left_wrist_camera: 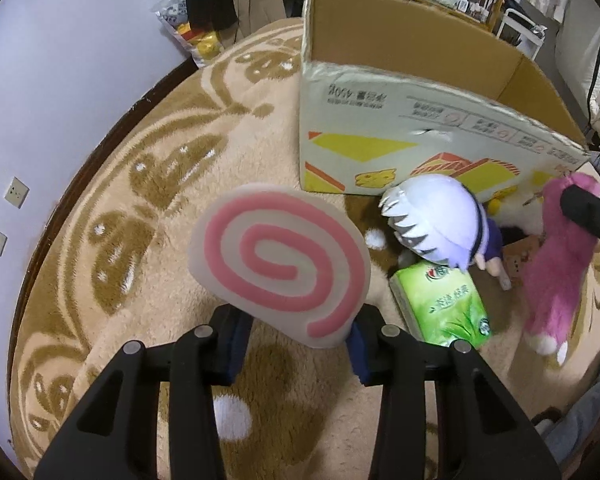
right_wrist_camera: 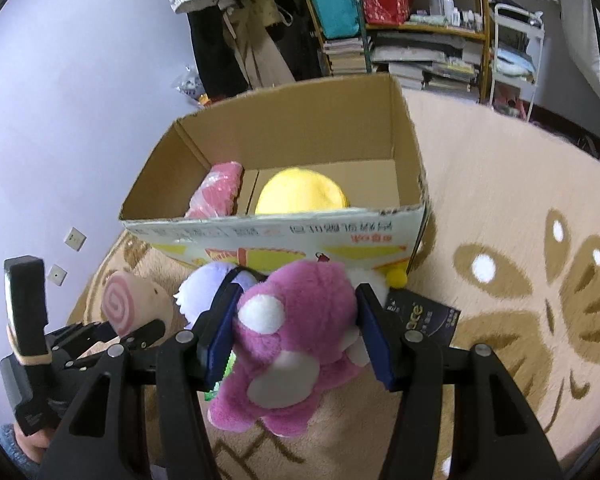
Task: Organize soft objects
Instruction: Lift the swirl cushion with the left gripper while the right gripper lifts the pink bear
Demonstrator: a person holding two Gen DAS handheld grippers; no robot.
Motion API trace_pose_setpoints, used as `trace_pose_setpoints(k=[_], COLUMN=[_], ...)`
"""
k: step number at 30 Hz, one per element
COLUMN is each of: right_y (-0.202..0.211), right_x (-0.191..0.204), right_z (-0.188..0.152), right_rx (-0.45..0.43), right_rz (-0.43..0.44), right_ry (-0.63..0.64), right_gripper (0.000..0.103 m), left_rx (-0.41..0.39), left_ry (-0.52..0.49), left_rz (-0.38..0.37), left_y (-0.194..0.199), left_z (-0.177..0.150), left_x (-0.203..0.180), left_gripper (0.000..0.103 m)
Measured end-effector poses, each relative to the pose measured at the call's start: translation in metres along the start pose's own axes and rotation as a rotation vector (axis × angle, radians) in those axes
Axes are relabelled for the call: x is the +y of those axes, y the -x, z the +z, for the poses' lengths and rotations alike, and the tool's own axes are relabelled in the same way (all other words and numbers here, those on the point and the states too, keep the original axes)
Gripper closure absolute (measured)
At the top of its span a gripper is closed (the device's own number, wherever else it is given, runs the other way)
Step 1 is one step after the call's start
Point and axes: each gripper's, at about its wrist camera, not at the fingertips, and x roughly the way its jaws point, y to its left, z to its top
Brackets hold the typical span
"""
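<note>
Pink plush bear [right_wrist_camera: 288, 336] and swirl cushion [left_wrist_camera: 278, 262] held aloft.

Two black handheld grippers with blue-padded fingers

Each gripper, left gripper [left_wrist_camera: 296, 344] and right gripper [right_wrist_camera: 296, 334], has matte black angular arms with triangular cut-outs, round silver pivot pins [left_wrist_camera: 133, 347] at the joints, and dark blue pads [right_wrist_camera: 374, 344] lining its fingers; a grey-blue sleeve [right_wrist_camera: 10, 446] shows low down.

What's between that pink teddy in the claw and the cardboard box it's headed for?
Nothing visible blocks it. The pink teddy is clamped in the right gripper, just in front of the cardboard box. Only the box's near wall lies between, and its open top is clear, with spare floor beside a yellow plush.
</note>
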Motion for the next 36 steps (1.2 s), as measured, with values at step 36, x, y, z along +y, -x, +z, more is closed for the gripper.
trace_pose_setpoints(k=[36], right_y=[0.103], right_x=[0.007], right_z=[0.060], right_rx=[-0.436], right_rz=[0.040], right_ry=[0.059], right_gripper=[0.043], left_rx=[-0.493], left_ry=[-0.059], left_rz=[0.028], left_y=[0.114], left_z=[0.029], left_x=[-0.013], left_gripper=[0.063])
